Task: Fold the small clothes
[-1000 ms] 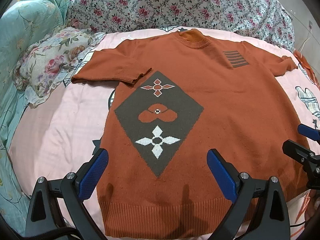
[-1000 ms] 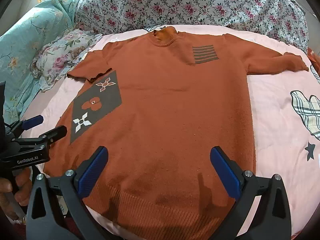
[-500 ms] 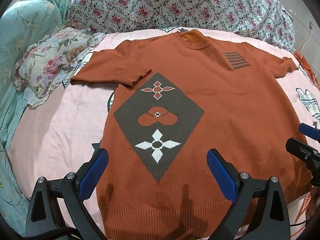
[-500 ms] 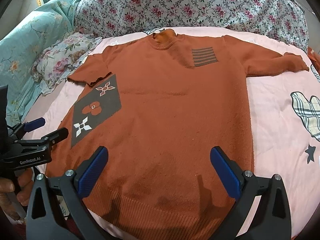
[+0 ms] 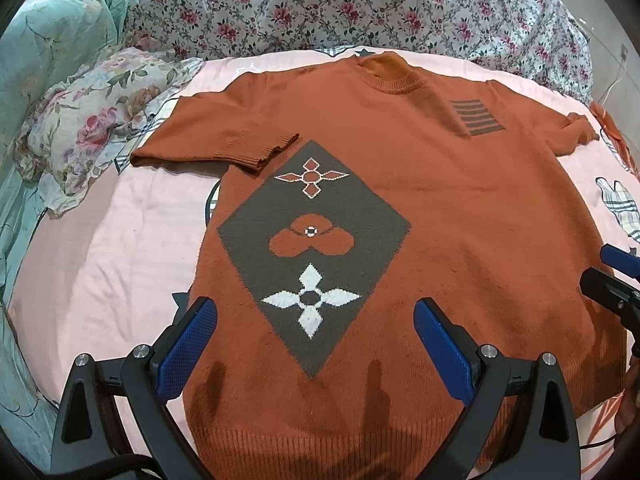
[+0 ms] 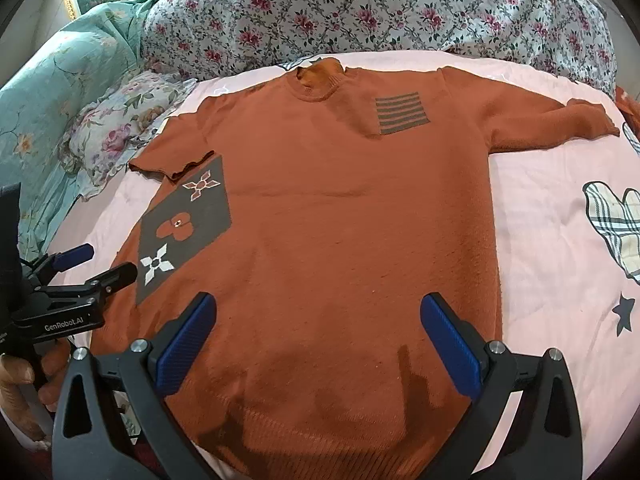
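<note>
A rust-orange short-sleeved knit sweater (image 5: 460, 208) lies flat and face up on the pink bedsheet (image 5: 120, 264), collar far, ribbed hem near me. It has a grey diamond patch (image 5: 312, 248) and a striped patch (image 5: 476, 116). It also shows in the right wrist view (image 6: 340, 240). My left gripper (image 5: 316, 340) is open and empty, hovering above the hem's left part. My right gripper (image 6: 320, 336) is open and empty above the hem's right part. Each gripper shows at the edge of the other's view: the right gripper (image 5: 612, 276), the left gripper (image 6: 92, 264).
A floral quilt (image 5: 340, 8) is bunched along the far side. A floral pillow (image 5: 88, 128) and a teal blanket (image 5: 48, 40) lie at the left. Bare pink sheet (image 6: 560, 240) with printed shapes flanks the sweater at the right.
Both grippers have drifted slightly nearer the hem and lower; the sweater sits a little lower in both views. Jaws stay open and the sweater has not moved.
</note>
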Demonstrator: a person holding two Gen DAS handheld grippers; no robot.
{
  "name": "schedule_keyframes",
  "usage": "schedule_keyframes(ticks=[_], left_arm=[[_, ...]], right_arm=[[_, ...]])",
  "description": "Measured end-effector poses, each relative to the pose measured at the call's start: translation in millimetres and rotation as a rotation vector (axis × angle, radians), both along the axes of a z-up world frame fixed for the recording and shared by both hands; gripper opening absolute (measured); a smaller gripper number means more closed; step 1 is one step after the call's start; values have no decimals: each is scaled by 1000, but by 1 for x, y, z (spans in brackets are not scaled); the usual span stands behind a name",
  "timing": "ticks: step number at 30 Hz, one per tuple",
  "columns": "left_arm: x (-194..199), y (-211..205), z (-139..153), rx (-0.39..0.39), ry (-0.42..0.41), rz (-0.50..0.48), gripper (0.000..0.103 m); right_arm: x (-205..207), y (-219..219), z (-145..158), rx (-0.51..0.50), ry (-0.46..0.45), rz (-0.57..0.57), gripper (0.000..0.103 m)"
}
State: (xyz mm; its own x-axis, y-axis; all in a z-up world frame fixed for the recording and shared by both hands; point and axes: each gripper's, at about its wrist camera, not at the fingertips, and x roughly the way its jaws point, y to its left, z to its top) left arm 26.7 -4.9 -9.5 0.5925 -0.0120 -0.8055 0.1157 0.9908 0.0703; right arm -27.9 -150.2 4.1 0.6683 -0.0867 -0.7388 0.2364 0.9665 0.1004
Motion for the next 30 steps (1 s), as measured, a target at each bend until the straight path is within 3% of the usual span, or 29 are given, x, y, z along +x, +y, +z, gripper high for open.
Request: schedule_keyframes(ticks=[6,12,17,19,23,30], left_arm=[[8,-2,-3,-23,45,-11,99],[27,0,0,-50,38,-23,99],[52,-2,6,-34,27,-17,99],[60,-3,9,-68,23,-14,99],[80,-9,9,-59,29,-7,99],[105,-30,-7,-13,71,-20,99]], right_arm=[[2,-7,-2,20,-2,-5,102],[-1,-43,4,111,-34,-49,100],[-6,-119,18,172,-79,-193,79],[-7,-155,23,218,-75,-262,75],[-12,-230,36,266,-128,-405,63],[-11,-371,40,276,-199,-654,60]])
